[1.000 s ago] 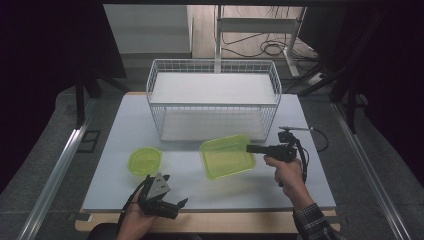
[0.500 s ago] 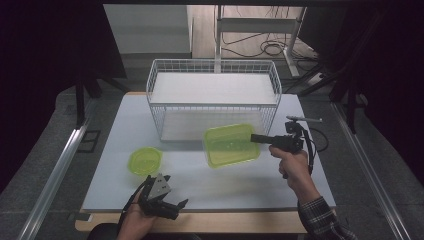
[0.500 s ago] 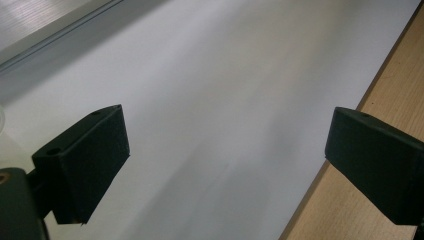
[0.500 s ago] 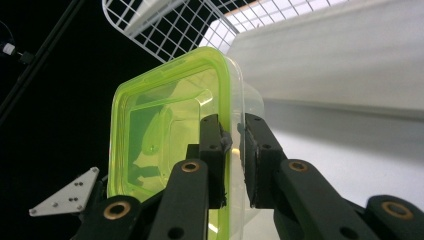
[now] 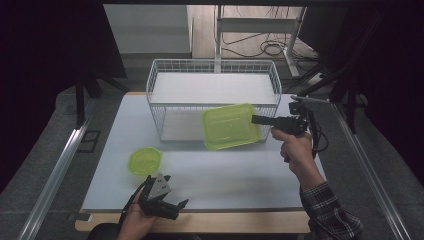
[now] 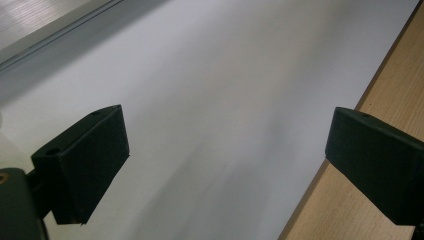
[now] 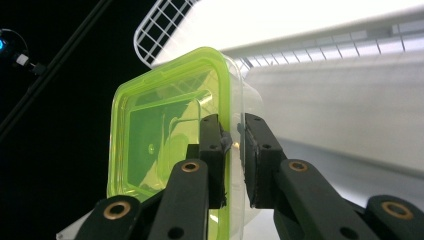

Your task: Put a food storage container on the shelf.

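A square yellow-green plastic container [image 5: 230, 127] hangs in the air in front of the white wire basket [image 5: 212, 70], tilted toward the camera. My right gripper [image 5: 256, 119] is shut on its right rim. In the right gripper view the two jaws pinch the container [image 7: 160, 130] wall between them, right gripper [image 7: 233, 145]. A smaller round yellow-green bowl [image 5: 145, 161] sits on the white table at the left. My left gripper [image 5: 172, 206] rests near the table's front edge, open with nothing between its jaws; the left gripper [image 6: 225, 165] looks at bare table.
The white table top [image 5: 225, 175] ends at a wooden front edge [image 5: 200, 222]. Metal rails run along both sides. The wire basket stands at the back middle with a white shelf board inside.
My right gripper has lifted the square container off the table and carried it up toward the basket front. The left gripper has stayed in place.
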A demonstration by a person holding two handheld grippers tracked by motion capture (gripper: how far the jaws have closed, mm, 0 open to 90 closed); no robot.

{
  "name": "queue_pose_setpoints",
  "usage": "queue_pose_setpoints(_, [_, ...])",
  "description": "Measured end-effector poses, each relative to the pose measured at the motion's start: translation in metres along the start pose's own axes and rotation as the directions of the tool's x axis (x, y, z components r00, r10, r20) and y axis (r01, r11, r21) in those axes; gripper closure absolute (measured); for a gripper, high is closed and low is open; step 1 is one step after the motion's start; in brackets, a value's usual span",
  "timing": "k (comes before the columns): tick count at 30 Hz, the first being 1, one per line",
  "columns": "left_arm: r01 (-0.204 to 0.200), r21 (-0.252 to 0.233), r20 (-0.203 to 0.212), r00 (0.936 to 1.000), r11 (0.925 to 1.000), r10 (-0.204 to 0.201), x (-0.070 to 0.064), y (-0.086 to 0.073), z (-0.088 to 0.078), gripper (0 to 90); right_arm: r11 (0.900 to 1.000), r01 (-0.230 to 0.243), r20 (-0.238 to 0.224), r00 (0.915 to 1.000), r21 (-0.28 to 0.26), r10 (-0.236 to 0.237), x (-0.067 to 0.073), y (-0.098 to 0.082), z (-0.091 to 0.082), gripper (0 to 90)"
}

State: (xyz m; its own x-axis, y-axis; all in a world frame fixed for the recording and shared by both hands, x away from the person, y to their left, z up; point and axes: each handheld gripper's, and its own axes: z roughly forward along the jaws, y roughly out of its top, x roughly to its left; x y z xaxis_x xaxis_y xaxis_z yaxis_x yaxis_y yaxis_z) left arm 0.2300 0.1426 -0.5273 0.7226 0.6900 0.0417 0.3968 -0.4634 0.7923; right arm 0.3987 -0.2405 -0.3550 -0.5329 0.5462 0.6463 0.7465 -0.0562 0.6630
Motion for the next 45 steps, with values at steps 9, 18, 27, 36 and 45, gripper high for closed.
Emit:
queue_pose_setpoints(9, [0.006, -0.004, 0.005, 1.0000, 1.0000, -0.006, 0.000, 0.000, 0.001, 3.6, 0.999, 0.000, 0.002, 1.0000, -0.035, 0.000, 0.010, 0.021, 0.004, 80.0])
queue_pose_setpoints(18, [0.010, -0.007, 0.007, 0.9999, 0.9999, -0.010, 0.000, 0.000, 0.001, 3.6, 0.997, -0.014, 0.033, 0.9993, -0.070, 0.016, 0.014, 0.042, 0.017, 80.1])
queue_pose_setpoints(27, [0.011, -0.008, 0.014, 0.9998, 0.9999, -0.011, 0.000, 0.000, 0.001, 3.6, 0.994, -0.011, 0.102, 0.9945, -0.113, 0.023, 0.021, 0.068, 0.038, 80.0])
queue_pose_setpoints(36, [0.009, -0.005, 0.018, 0.9998, 0.9999, -0.009, 0.000, 0.000, 0.000, 3.6, 0.991, -0.014, 0.164, 0.9858, -0.134, 0.036, 0.019, 0.086, 0.058, 79.9])
queue_pose_setpoints(45, [0.001, -0.002, 0.021, 0.9998, 1.0000, -0.001, 0.000, 0.000, 0.000, 3.6, 0.989, -0.044, 0.192, 0.9788, -0.142, 0.071, 0.010, 0.092, 0.073, 79.8])
